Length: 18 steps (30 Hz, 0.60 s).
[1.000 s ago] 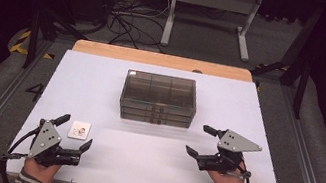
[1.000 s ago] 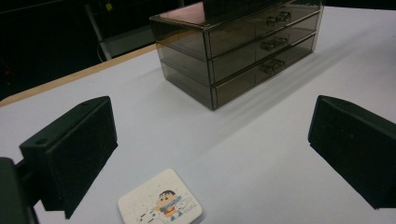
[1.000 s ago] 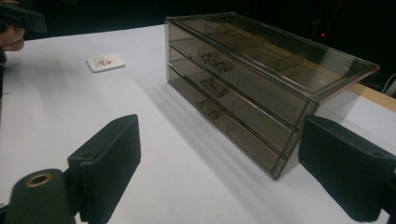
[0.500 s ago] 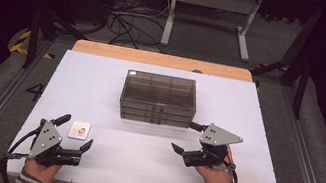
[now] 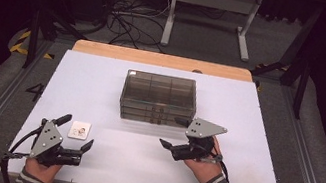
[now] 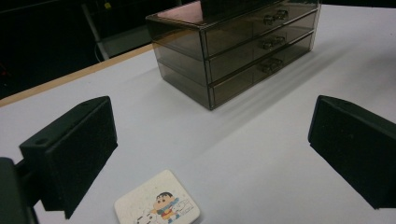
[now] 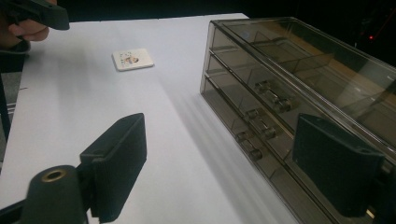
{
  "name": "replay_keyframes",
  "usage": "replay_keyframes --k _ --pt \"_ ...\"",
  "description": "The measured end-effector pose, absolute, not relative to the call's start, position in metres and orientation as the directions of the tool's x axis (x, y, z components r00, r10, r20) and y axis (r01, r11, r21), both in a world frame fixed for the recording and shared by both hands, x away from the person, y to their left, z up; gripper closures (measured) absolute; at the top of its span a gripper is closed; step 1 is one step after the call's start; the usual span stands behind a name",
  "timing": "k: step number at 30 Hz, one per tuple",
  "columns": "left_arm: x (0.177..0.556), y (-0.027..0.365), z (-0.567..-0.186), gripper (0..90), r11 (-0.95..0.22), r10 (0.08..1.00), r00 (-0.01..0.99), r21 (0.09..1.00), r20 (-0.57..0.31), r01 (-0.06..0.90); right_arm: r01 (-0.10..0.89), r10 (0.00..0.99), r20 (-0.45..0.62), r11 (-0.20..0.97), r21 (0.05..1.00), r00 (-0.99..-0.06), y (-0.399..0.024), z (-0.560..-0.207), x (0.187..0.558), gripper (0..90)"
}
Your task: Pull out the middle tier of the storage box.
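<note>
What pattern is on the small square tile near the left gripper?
White tile with a cartoon boy printed on it; clearest in the left gripper view.

White table with two things on it

The table bears a smoky clear drawer box near its middle; a small cartoon tile lies flat, well apart from the box, toward the person's left.

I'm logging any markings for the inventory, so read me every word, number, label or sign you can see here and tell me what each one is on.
"4": painted on the grey floor left of the table.
Small square tile: a cartoon picture of a boy, no readable words.
Smoky plastic drawer box: no label or brand visible.
Yellow and black hazard stripes on the floor at far left: a marking, no text.
</note>
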State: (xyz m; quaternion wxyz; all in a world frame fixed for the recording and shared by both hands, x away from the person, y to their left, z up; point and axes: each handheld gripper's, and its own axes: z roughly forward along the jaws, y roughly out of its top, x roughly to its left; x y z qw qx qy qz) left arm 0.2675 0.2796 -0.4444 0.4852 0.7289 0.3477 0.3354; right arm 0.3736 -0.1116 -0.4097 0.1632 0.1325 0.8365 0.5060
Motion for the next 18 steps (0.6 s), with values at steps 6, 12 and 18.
replay_keyframes --k 6,12,18 --pt "0.268 0.279 -0.445 2.0 -0.287 0.831 0.535 0.940 0.149 0.183 0.032 0.367 -0.167 0.479 0.877 -0.915 -0.104 -0.411 0.374 21.1" --pt "0.267 0.280 -0.444 2.0 -0.284 0.832 0.535 0.942 0.149 0.179 -0.055 0.347 -0.258 0.499 0.865 -0.902 -0.105 -0.404 0.365 27.1" --pt "0.267 0.280 -0.444 2.0 -0.286 0.830 0.537 0.942 0.151 0.176 -0.074 0.349 -0.288 0.517 0.853 -0.892 -0.107 -0.400 0.363 28.3"
